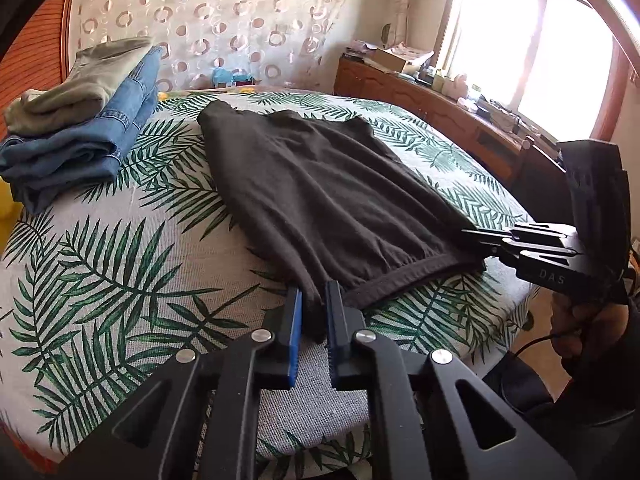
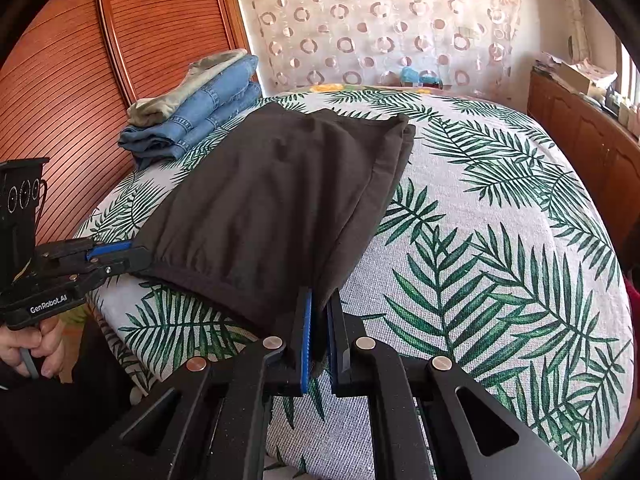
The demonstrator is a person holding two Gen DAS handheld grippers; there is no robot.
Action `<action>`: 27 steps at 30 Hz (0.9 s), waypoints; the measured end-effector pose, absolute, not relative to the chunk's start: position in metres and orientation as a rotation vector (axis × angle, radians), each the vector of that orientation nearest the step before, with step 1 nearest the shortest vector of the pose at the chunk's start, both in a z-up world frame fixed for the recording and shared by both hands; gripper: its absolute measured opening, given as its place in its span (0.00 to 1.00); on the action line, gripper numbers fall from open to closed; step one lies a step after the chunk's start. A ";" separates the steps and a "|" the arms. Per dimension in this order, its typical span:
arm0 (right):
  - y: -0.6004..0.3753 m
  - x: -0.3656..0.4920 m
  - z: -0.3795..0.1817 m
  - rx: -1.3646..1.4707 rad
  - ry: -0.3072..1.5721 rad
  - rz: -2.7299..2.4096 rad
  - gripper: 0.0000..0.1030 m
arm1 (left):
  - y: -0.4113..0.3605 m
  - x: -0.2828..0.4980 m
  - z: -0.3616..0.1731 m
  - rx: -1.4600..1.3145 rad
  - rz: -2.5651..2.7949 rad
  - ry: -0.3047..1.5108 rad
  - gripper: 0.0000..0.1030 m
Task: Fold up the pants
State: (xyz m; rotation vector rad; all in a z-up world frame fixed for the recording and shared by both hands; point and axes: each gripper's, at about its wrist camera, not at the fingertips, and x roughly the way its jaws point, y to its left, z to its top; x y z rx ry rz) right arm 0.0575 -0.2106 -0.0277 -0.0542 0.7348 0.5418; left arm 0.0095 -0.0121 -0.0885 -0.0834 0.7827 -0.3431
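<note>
Dark brown pants [image 1: 320, 184] lie folded on the palm-leaf bed cover [image 1: 120, 280], waistband toward me. In the right wrist view the pants [image 2: 280, 196] run away from me toward the curtain. My left gripper [image 1: 314, 316] is shut on the left corner of the waistband. My right gripper [image 2: 320, 320] is shut on the right corner of the waistband. The right gripper also shows in the left wrist view [image 1: 476, 240], and the left gripper shows in the right wrist view [image 2: 136, 254]. The waistband hangs a little slack between the two grippers.
A stack of folded clothes, blue jeans [image 1: 80, 148] with a green-grey garment [image 1: 80, 80] on top, sits at the bed's far left [image 2: 192, 120]. A wooden cabinet [image 1: 440, 108] with clutter runs along the right under a bright window. A wooden headboard [image 2: 72, 80] stands left.
</note>
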 end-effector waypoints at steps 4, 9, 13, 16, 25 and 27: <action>-0.212 0.061 -0.025 -0.046 0.737 0.557 0.06 | -0.008 0.009 -0.072 -0.101 -0.361 0.743 0.10; -0.221 0.057 -0.006 -0.009 0.688 0.585 0.06 | -0.006 0.003 -0.047 -0.098 -0.380 0.689 0.10; -0.230 0.051 0.012 0.000 0.648 0.597 0.06 | -0.007 -0.004 -0.030 -0.094 -0.400 0.649 0.10; -0.236 0.044 0.021 0.003 0.625 0.603 0.06 | -0.007 -0.009 -0.017 -0.084 -0.409 0.620 0.10; -0.256 0.019 0.046 0.001 0.554 0.615 0.06 | -0.009 -0.022 0.008 -0.062 -0.424 0.554 0.09; -0.259 0.013 0.050 0.004 0.542 0.618 0.06 | -0.011 -0.018 0.006 -0.058 -0.424 0.555 0.09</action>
